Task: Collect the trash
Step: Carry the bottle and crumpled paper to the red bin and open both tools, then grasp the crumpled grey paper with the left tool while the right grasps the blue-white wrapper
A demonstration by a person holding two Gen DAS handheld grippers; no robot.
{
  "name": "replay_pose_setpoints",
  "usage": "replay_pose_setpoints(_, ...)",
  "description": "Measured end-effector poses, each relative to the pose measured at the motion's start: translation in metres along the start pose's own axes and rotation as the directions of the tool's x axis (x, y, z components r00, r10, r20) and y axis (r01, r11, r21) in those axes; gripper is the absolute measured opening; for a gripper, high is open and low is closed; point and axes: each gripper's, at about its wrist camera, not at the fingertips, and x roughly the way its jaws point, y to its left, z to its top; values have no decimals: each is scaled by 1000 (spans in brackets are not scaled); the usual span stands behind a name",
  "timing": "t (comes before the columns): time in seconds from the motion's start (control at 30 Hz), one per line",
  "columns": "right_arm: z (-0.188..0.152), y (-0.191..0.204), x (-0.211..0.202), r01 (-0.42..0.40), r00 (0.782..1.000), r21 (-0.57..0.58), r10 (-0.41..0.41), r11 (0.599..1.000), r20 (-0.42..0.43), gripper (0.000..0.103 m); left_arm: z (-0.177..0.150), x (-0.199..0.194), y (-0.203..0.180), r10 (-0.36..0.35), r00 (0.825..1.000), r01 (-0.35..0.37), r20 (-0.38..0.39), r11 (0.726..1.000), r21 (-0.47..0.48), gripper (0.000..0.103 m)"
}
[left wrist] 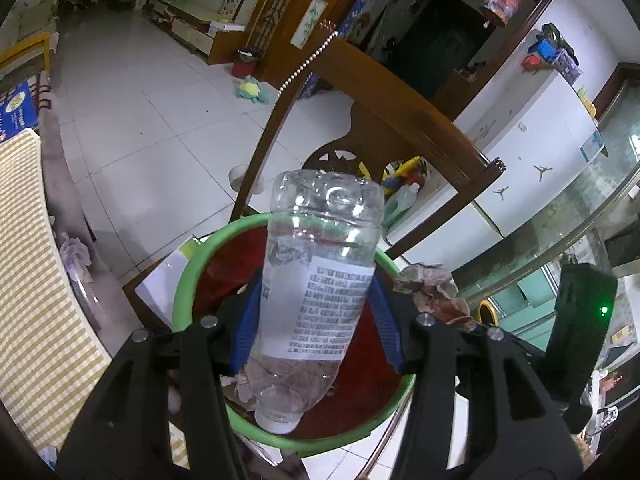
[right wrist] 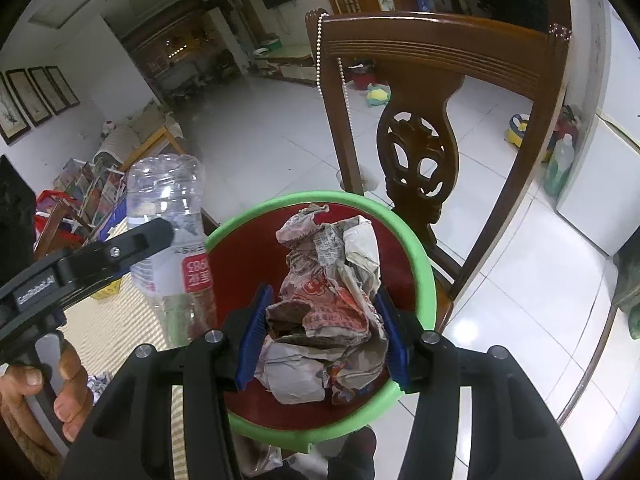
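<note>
In the left wrist view, my left gripper (left wrist: 314, 284) is shut on a clear plastic bottle (left wrist: 320, 272). The bottle has a white label, its cap toward the camera and its base pointing away. It hangs over a green-rimmed bin (left wrist: 184, 280) lined with a red bag. In the right wrist view, my right gripper (right wrist: 322, 292) is shut on a wad of crumpled newspaper (right wrist: 332, 292) above the same bin (right wrist: 424, 256). The left gripper (right wrist: 120, 248) and its bottle (right wrist: 168, 208) show at the left, beside the bin's rim. The newspaper (left wrist: 428, 288) also shows past the bin's right rim.
A carved wooden chair (right wrist: 420, 60) stands just behind the bin, with a bead string hung on its post. A table with a yellow checked cloth (left wrist: 32, 240) lies to the left. A white fridge (left wrist: 540, 152) is at the right. A person's hand (right wrist: 60, 392) grips the left tool.
</note>
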Motion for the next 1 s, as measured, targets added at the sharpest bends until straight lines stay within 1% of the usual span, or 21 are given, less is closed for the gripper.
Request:
replay_pose_setpoints(0.1,2,2,-1,3,1000,-4,-3,1000,7,53,1,0,3,12,1000,-12,8,1000,-16,53)
replay_pose_setpoints(0.13,3,2,0,4,1000,-6,-4,1000,9,54,2,0,4,11,1000,-11,13,1000,-21,57)
replay_pose_setpoints(0.17,3,3,0,6,1000,-10,-6,1000,11,57,2,-2,5,13,1000,-13,20,1000,-26,65)
replay_pose_setpoints(0.2,3,4,0,9,1000,-13,-9,1000,11,61,1,-5,6,15,999,-14,30,999,-30,68)
replay_pose_setpoints(0.23,3,4,1,13,1000,-13,-13,1000,15,67,0,-10,8,15,999,-13,41,999,-34,71)
replay_pose_setpoints(0.27,3,5,0,11,1000,-11,-11,1000,18,70,0,-14,9,15,999,-13,48,999,-36,71)
replay_pose_setpoints(0.33,4,8,1,7,1000,-12,-6,1000,19,71,-1,-23,14,21,998,-18,61,999,-44,72)
replay_pose_setpoints(0.37,4,10,2,7,1000,-14,-7,1000,17,77,-2,-28,17,24,997,-21,70,998,-52,74)
replay_pose_setpoints(0.43,5,14,4,4,1000,-14,-4,1000,19,83,-5,-37,25,33,996,-26,82,997,-74,76)
replay_pose_setpoints(0.5,6,19,5,-3,1000,-17,3,1000,27,87,-9,-47,33,45,995,-36,91,994,-102,77)
replay_pose_setpoints(0.53,7,23,7,3,1000,-21,-2,1000,23,92,-14,-54,41,61,993,-49,98,991,-121,77)
replay_pose_setpoints(0.6,8,31,11,-6,1000,-26,6,1000,20,92,-20,-64,51,85,991,-69,107,987,-143,78)
replay_pose_setpoints(0.7,11,47,18,-32,999,-52,33,998,12,92,-34,-86,75,152,981,-129,124,975,-178,78)
replay_pose_setpoints(0.8,12,70,24,-63,998,-98,63,993,2,92,-53,-114,108,236,963,-202,128,950,-237,78)
replay_pose_setpoints(0.87,11,86,30,-82,997,-126,82,989,-12,93,-74,-137,137,319,941,-278,111,918,-284,78)
replay_pose_setpoints(0.93,8,107,38,-108,994,-161,103,981,-38,93,-94,-155,162,386,919,-342,80,883,-322,78)
replay_pose_setpoints(1.0,1,126,47,-131,990,-189,120,973,-68,93,-119,-171,189,440,898,-397,31,837,-376,78)
